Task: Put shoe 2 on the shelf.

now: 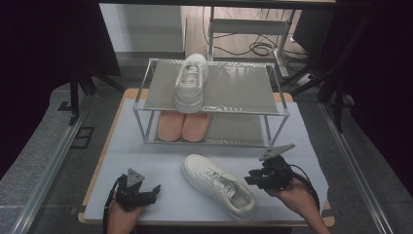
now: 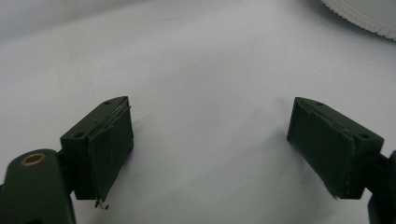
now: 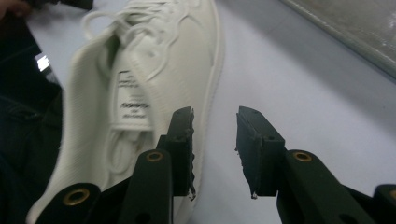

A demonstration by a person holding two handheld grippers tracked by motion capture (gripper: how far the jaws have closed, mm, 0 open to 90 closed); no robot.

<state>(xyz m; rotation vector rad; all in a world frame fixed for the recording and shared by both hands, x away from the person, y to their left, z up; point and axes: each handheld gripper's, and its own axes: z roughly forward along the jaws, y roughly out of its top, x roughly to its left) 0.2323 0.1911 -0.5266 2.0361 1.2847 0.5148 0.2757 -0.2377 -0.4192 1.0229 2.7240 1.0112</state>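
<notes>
Table (image 1: 122, 146), covered by a pale sheet: front half bare apart from one shoe and both grippers; room to move on every side of that shoe, near edge just behind its heel.

Two-tier metal shoe rack (image 1: 277, 109), at the far half of the table: top shelf bare to the right of the sneaker standing there, a slot wide enough for its mate; frame rails and corner posts the edges to clear on the way in.

White sneaker on the sheet (image 1: 219, 186): lying diagonally between the grippers, toe toward the rack, heel toward the near edge; seen close in the right gripper view (image 3: 140, 93), collar and tongue label up.

White sneaker on the top shelf (image 1: 191, 83): left of centre, toe pointing away.

Pink pair (image 1: 184, 126): lower shelf, side by side.

Right gripper (image 1: 255, 178): beside the loose shoe's heel, jaws part-way apart and empty, one jaw over the shoe's rim, not pressing.

Left gripper (image 1: 155, 189): resting left of the shoe, jaws wide apart, nothing between.

Step judged: shoe not gripped. Next move: closing on the heel collar, lifting above the top rail.
</notes>
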